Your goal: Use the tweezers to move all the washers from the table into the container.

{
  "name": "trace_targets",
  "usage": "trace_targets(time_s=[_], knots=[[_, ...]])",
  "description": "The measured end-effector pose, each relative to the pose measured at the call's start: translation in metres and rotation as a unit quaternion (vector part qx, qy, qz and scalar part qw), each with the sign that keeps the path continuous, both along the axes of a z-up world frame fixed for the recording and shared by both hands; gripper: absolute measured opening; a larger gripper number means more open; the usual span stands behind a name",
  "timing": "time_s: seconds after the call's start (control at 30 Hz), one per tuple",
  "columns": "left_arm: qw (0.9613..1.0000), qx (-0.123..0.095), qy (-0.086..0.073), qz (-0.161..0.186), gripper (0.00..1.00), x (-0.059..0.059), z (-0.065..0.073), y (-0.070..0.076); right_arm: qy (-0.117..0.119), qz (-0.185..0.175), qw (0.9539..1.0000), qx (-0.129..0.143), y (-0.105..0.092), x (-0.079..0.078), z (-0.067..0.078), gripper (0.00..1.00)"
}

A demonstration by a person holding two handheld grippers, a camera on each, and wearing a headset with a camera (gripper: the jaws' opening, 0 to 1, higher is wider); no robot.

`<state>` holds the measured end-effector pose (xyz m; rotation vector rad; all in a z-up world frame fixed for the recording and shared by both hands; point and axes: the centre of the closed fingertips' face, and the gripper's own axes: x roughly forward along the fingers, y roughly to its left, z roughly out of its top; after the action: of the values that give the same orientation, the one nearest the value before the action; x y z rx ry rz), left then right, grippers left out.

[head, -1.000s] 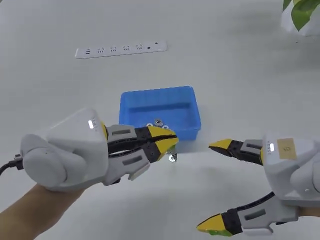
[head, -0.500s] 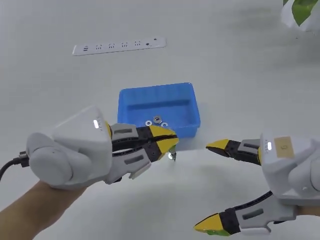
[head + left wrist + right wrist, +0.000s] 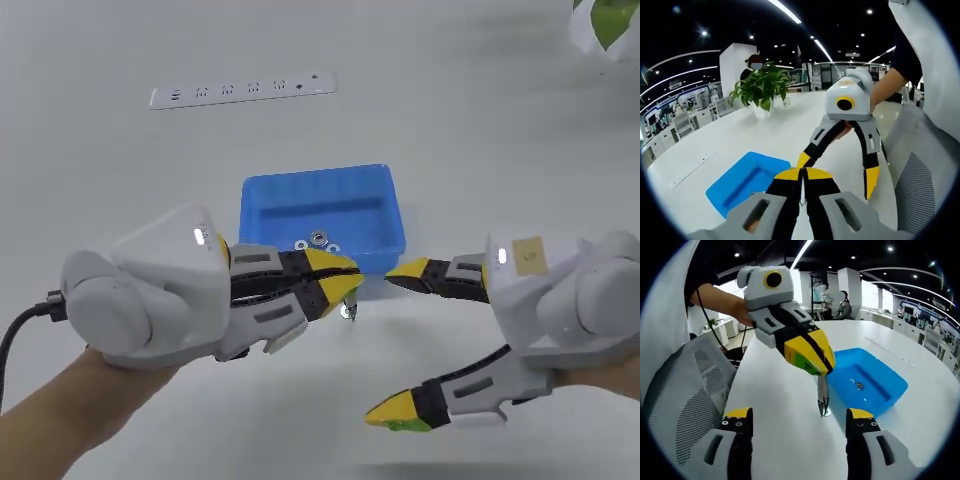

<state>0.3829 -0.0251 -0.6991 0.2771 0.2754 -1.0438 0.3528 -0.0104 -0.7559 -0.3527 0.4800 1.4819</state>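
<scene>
My left gripper [image 3: 335, 280] is shut on a pair of metal tweezers [image 3: 822, 392], which point down at the white table just in front of the blue container [image 3: 262, 205]. A small washer [image 3: 826, 413] lies at the tweezer tips; whether they pinch it I cannot tell. Several washers [image 3: 316, 242] lie inside the container [image 3: 885, 385]. My right gripper [image 3: 393, 340] is open to the right of the tweezers, with one fingertip [image 3: 400, 270] near the container's front wall. In the left gripper view the right gripper [image 3: 840, 167] faces me beyond my shut jaws, beside the container [image 3: 725, 192].
A white power strip [image 3: 243, 90] lies at the far side of the table. A potted plant [image 3: 605, 25] stands at the far right corner. A black cable [image 3: 20, 330] trails from the left gripper. A mesh chair [image 3: 685, 385] stands by the table's near edge.
My right gripper has moved left and up, closer to the tweezers and the container's front. The left gripper with the tweezers has hardly moved.
</scene>
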Motion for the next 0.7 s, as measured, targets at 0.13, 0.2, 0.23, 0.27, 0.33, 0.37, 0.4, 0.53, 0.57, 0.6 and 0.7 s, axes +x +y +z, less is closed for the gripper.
trace_targets(time_s=[0.13, 0.2, 0.23, 0.27, 0.33, 0.37, 0.4, 0.53, 0.57, 0.6, 0.7], knots=[[1.0000, 0.003, 0.005, -0.001, 0.05, -0.003, 0.000, 0.000, -0.008, 0.021, 0.9997, -0.003, 0.011, 0.010, -0.003, 0.57], [1.0000, 0.004, 0.008, 0.003, 0.05, -0.003, 0.000, 0.001, -0.001, 0.029, 0.9995, -0.006, 0.014, 0.014, -0.004, 0.49], [0.9999, 0.004, 0.008, 0.005, 0.05, -0.002, 0.000, 0.002, 0.003, 0.036, 0.9993, -0.004, 0.016, 0.016, -0.003, 0.46], [0.9999, 0.004, 0.008, 0.006, 0.05, -0.002, 0.000, 0.002, 0.006, 0.040, 0.9992, -0.002, 0.017, 0.017, -0.003, 0.43], [0.9999, 0.006, 0.008, 0.007, 0.05, -0.002, 0.000, 0.003, 0.013, 0.054, 0.9985, 0.003, 0.019, 0.016, -0.002, 0.30], [0.9999, 0.007, 0.009, 0.007, 0.05, -0.002, 0.000, 0.003, 0.012, 0.054, 0.9985, 0.001, 0.019, 0.019, -0.003, 0.27], [0.9999, 0.006, 0.009, 0.008, 0.05, -0.002, 0.000, 0.003, 0.013, 0.058, 0.9983, -0.001, 0.019, 0.019, -0.003, 0.26], [0.9999, 0.002, 0.012, 0.009, 0.05, -0.004, 0.000, 0.002, 0.009, 0.070, 0.9975, -0.004, 0.019, 0.019, -0.004, 0.18], [0.9999, 0.000, 0.013, 0.009, 0.05, -0.004, 0.000, 0.001, 0.006, 0.071, 0.9974, -0.003, 0.019, 0.021, -0.004, 0.16], [0.9999, -0.001, 0.014, 0.008, 0.05, -0.004, 0.000, 0.000, 0.007, 0.070, 0.9975, -0.003, 0.018, 0.023, -0.005, 0.13], [0.9999, -0.003, 0.014, 0.008, 0.05, -0.004, 0.000, -0.003, 0.018, 0.076, 0.9970, -0.003, 0.017, 0.023, -0.006, 0.13]])
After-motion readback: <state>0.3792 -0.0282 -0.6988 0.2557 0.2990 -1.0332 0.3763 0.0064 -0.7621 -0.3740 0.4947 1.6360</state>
